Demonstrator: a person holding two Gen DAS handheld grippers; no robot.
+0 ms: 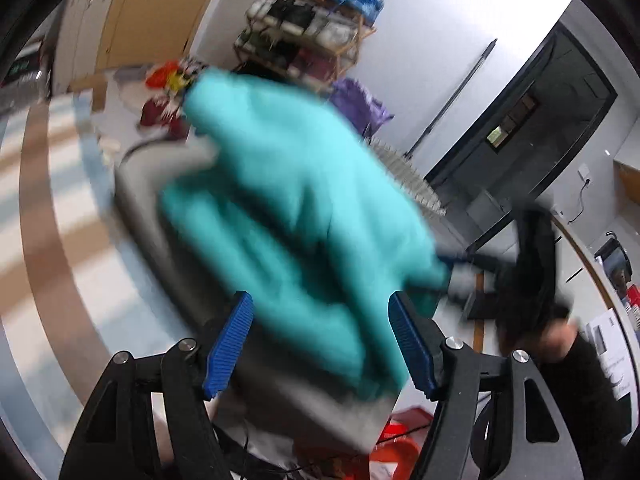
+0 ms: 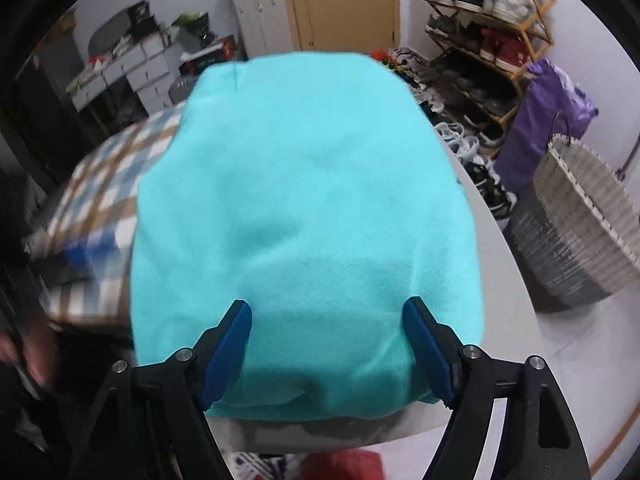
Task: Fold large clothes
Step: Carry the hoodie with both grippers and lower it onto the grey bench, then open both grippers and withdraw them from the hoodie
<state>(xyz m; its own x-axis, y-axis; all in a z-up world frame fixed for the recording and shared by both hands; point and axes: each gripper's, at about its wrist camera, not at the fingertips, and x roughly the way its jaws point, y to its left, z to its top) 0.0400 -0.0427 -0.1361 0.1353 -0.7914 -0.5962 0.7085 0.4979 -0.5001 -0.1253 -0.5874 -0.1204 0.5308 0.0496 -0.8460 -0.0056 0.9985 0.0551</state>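
Note:
A turquoise garment (image 2: 308, 208) lies folded into a thick bundle on a grey table (image 2: 504, 288). My right gripper (image 2: 328, 354) hovers at the bundle's near edge, its blue pads (image 2: 230, 350) standing wide apart over the cloth without pinching it. In the blurred left wrist view the same garment (image 1: 296, 208) covers most of the table (image 1: 148, 188). My left gripper (image 1: 320, 340) stands open above its near end, nothing clamped between its pads (image 1: 412, 344). The right gripper (image 1: 532, 264) shows as a black blur at the right, with a hand (image 1: 560, 340) behind it.
A checked blanket (image 2: 100, 184) lies left of the table. To the right stand a wicker basket (image 2: 580, 224), a purple bag (image 2: 552, 112) and a shoe rack (image 2: 488, 36). Something red (image 2: 344, 464) sits under the table's near edge. A hand (image 2: 24, 352) shows at far left.

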